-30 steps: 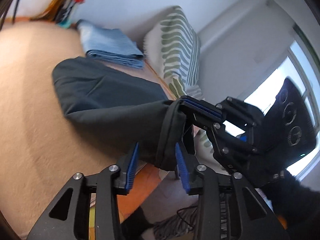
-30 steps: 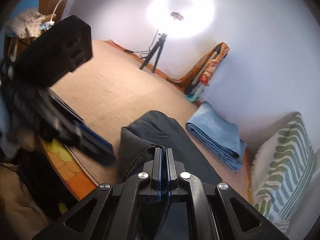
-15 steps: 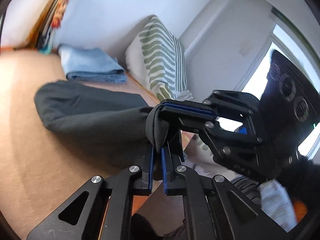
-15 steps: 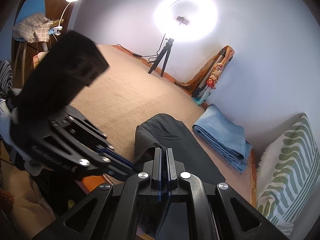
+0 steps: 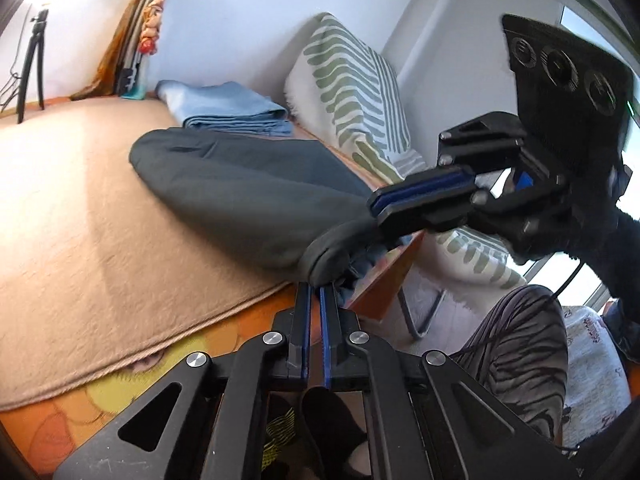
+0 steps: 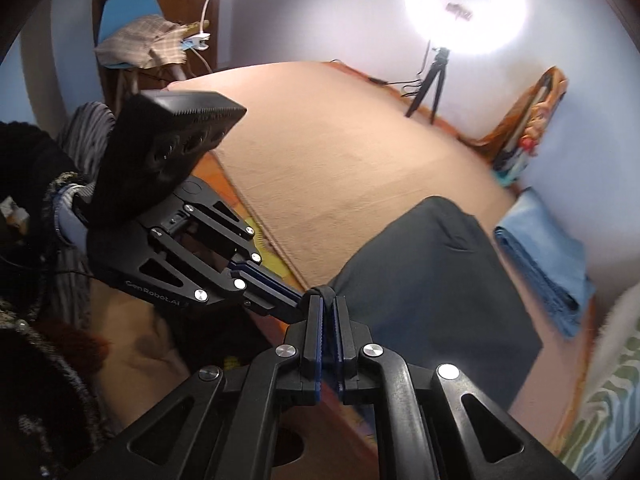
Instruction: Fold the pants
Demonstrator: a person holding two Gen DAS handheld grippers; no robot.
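Pinching the near end of the dark grey pants (image 5: 248, 184) in the left gripper (image 5: 314, 292), jaws narrowed onto the cloth, likely to lift that edge. Clamped beside it in the right gripper (image 6: 328, 312), far end lying on the beige blanket (image 5: 80, 208).

Pants (image 5: 248, 184) lying on the blanket (image 5: 80, 216), near end pinched by both the left gripper (image 5: 315, 292) and right gripper (image 6: 329, 304), folded cloth (image 5: 232, 114) just behind, pillow (image 5: 352, 92) right, tripod (image 6: 428, 80) at far edge.
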